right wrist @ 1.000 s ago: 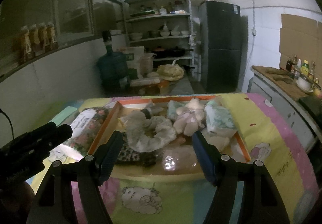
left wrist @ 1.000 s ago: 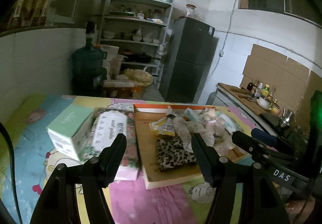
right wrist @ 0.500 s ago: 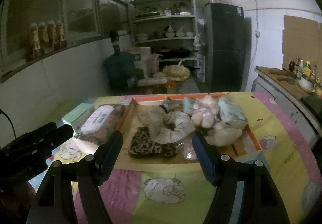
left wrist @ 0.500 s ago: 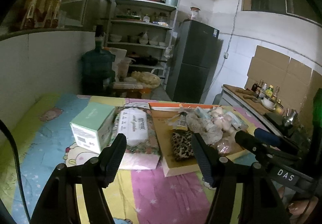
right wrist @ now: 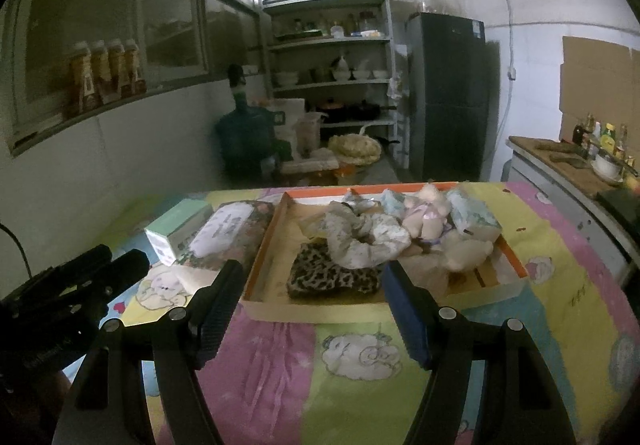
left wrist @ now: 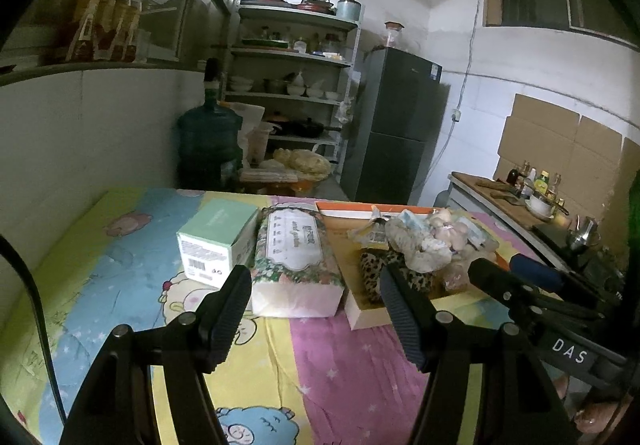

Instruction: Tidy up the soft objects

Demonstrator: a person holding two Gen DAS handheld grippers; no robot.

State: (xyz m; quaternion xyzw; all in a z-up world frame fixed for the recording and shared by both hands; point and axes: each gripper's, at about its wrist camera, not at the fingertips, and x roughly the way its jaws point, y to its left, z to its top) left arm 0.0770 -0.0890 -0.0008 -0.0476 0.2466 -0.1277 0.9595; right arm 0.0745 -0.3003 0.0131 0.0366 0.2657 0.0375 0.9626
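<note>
An orange-rimmed tray (right wrist: 262, 253) (left wrist: 362, 315) on the table holds a leopard-print pouch (right wrist: 334, 277) (left wrist: 370, 269), a pale scrunchie (right wrist: 360, 241) (left wrist: 420, 247), a small plush toy (right wrist: 426, 215), tissue packs (right wrist: 472, 219) and a clear bag. A floral tissue pack (left wrist: 294, 257) (right wrist: 230, 233) and a mint green box (left wrist: 218, 235) (right wrist: 176, 225) lie left of the tray. My left gripper (left wrist: 314, 319) is open and empty, short of the floral pack. My right gripper (right wrist: 312, 313) is open and empty, short of the tray's near edge.
The table carries a cartoon-print cloth (left wrist: 340, 365). Behind it stand a water jug (left wrist: 210, 145), shelves of dishes (left wrist: 296, 85) and a dark fridge (left wrist: 394, 129). A counter with bottles (left wrist: 520, 197) is at right. A wall runs along the left side.
Both grippers have pulled back from the tray, so the tray and packs look smaller and farther. More cloth shows in front. Both stay open.
</note>
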